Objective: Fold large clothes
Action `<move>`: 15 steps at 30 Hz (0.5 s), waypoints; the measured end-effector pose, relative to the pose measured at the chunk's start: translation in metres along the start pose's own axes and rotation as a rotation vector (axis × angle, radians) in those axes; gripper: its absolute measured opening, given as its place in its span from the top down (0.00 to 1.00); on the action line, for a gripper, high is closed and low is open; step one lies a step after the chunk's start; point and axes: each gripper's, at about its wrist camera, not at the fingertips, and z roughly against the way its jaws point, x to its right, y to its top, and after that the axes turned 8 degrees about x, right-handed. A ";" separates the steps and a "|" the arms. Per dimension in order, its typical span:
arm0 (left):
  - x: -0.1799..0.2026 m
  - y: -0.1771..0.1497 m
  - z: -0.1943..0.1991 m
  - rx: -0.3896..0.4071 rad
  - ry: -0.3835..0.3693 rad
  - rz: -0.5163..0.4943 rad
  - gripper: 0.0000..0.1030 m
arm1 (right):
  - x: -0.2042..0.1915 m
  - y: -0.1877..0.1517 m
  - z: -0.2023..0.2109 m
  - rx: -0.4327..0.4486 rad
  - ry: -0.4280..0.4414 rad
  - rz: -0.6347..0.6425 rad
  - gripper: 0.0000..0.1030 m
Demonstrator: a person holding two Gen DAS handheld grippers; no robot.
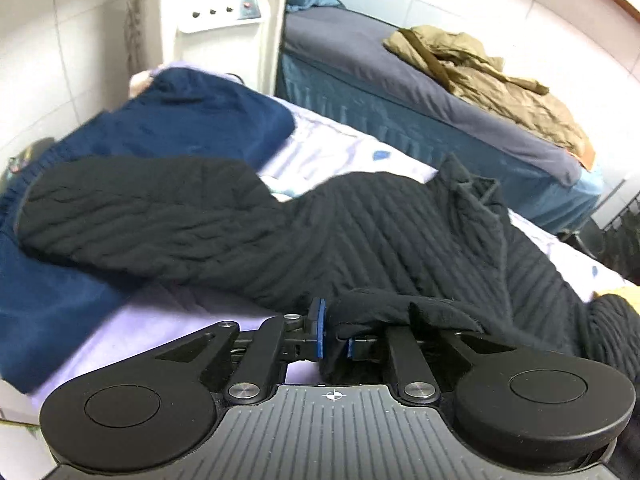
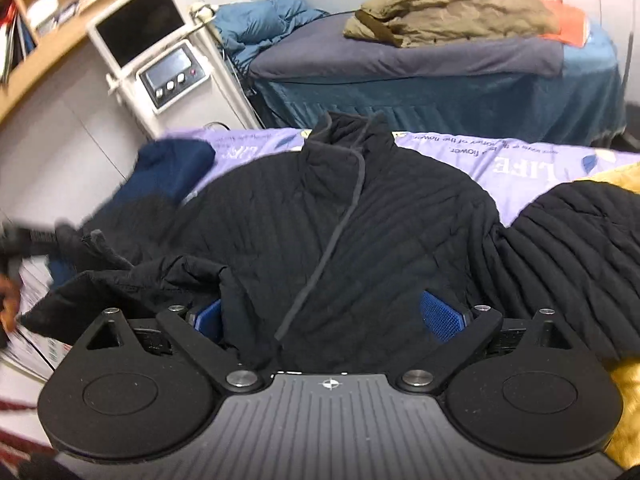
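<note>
A black quilted jacket lies spread on a lilac bed sheet, collar away from me; it also shows in the left wrist view with one sleeve stretched to the left. My left gripper is shut on the jacket's hem, with black fabric bunched between the blue pads. My right gripper is open wide, its blue pads either side of the jacket's lower front edge, and the fabric lies between them.
A navy garment lies on the bed's left part under the black sleeve. A yellow fabric lies at right. Behind stand a second bed with an olive jacket and a white machine.
</note>
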 end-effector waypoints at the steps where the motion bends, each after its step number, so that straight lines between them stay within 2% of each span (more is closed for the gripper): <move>1: 0.001 0.001 -0.001 0.007 -0.005 -0.014 0.56 | -0.001 -0.006 0.008 0.009 -0.013 -0.019 0.05; 7: 0.017 0.015 -0.005 0.026 -0.074 -0.032 0.56 | 0.016 -0.037 0.057 0.006 -0.050 -0.173 0.02; 12: 0.029 0.023 -0.013 0.005 -0.115 -0.068 0.56 | 0.024 -0.081 0.081 -0.063 -0.101 -0.244 0.01; 15: 0.032 0.028 -0.017 0.001 -0.124 -0.061 0.56 | 0.023 -0.102 0.091 -0.066 -0.071 -0.322 0.01</move>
